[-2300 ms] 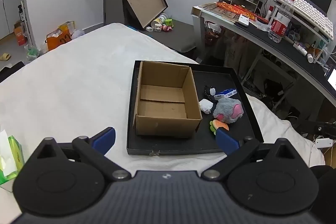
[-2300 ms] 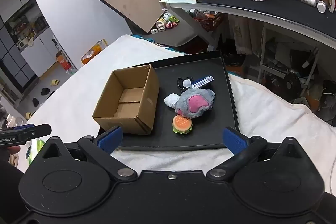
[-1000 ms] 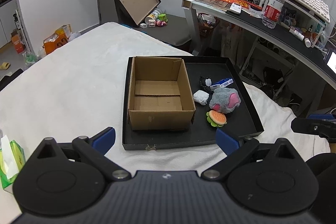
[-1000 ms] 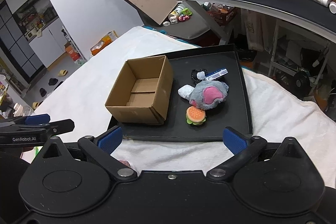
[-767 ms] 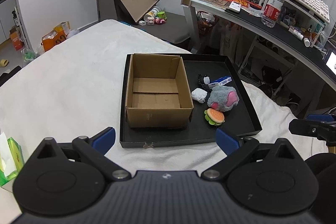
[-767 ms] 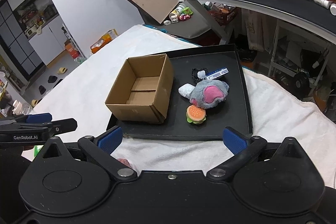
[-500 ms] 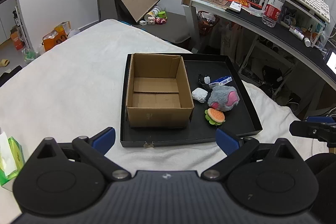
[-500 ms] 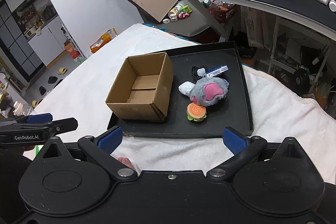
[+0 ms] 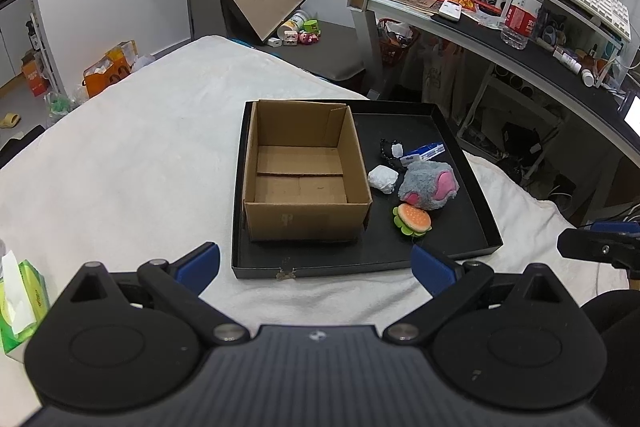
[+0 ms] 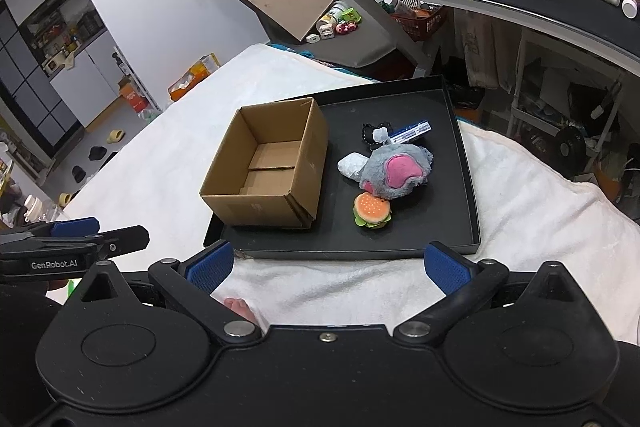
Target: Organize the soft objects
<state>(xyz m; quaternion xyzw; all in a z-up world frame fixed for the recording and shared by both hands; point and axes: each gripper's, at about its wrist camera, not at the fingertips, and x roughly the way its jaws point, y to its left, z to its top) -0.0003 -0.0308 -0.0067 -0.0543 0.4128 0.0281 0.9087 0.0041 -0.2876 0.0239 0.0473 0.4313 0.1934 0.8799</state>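
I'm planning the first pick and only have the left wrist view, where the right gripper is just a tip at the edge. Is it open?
Observer: Yes, the right gripper is wide open and holds nothing.
Operator: What about the box's right outer wall, which I can't see?
Observer: Nothing leans on the box there, but a flap gapes at its near corner.
Operator: Where does my left gripper sit?
Observer: The left gripper is off the tray, out to the left of its near corner.
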